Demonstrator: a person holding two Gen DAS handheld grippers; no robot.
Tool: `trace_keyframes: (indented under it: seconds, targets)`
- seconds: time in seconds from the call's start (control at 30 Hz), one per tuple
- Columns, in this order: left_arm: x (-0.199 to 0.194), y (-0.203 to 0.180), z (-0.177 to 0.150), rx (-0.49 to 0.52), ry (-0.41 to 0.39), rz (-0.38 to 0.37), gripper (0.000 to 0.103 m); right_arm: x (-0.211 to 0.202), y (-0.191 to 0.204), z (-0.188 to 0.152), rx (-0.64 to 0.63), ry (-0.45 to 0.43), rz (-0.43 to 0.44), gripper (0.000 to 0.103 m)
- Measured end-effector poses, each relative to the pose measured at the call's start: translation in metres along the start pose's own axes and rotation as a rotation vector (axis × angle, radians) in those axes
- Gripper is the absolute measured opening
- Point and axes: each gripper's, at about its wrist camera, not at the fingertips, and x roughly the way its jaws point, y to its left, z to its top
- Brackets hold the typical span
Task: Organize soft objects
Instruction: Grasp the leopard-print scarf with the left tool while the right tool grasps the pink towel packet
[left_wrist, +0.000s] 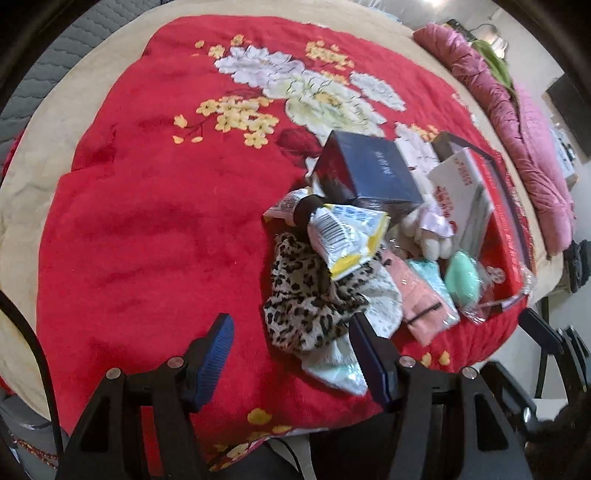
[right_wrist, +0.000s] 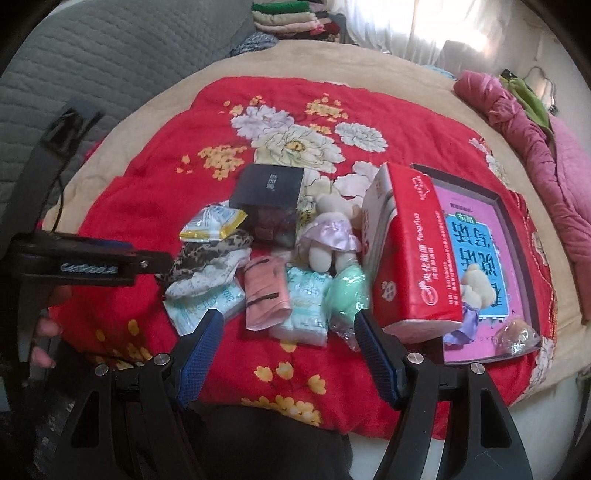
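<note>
red floral plush blanket (right_wrist: 155, 192): left half bare, clutter bunched at right near the edge. one red tissue carton (right_wrist: 410, 254), "yonghua" legible. two pale teddy bears (right_wrist: 332, 236). left gripper (left_wrist: 291, 354) and right gripper (right_wrist: 288, 343) seen parted wide, nothing held, above the pile.

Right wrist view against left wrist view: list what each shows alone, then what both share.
Only the right wrist view: the left gripper seen from the side, folded clothes stacked beyond the bed, and a small doll on the pink book. Only the left wrist view: black chair frames past the bed's edge. Both: red blanket, leopard cloth, dark box, plush bear, both grippers open and empty.
</note>
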Motion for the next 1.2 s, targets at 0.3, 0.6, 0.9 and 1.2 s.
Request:
trace_keyframes:
  seconds: [0.3, 0.6, 0.9, 1.2]
  targets:
    - [0.020, -0.006, 0.013, 0.023, 0.011, -0.023, 0.060, 0.036, 0.016, 0.002, -0.102, 0.068, -0.009, 0.075]
    - [0.034, -0.005, 0.018, 0.028, 0.027, -0.071, 0.049, 0.073, 0.022, 0.011, -0.175, 0.115, -0.023, 0.075]
    - [0.048, 0.010, 0.023, -0.032, 0.058, -0.117, 0.031, 0.102, 0.016, 0.015, -0.181, 0.181, -0.038, 0.051]
    - [0.030, 0.025, 0.022, -0.078, 0.013, -0.165, 0.018, 0.087, -0.007, 0.023, -0.060, 0.114, 0.037, 0.019]
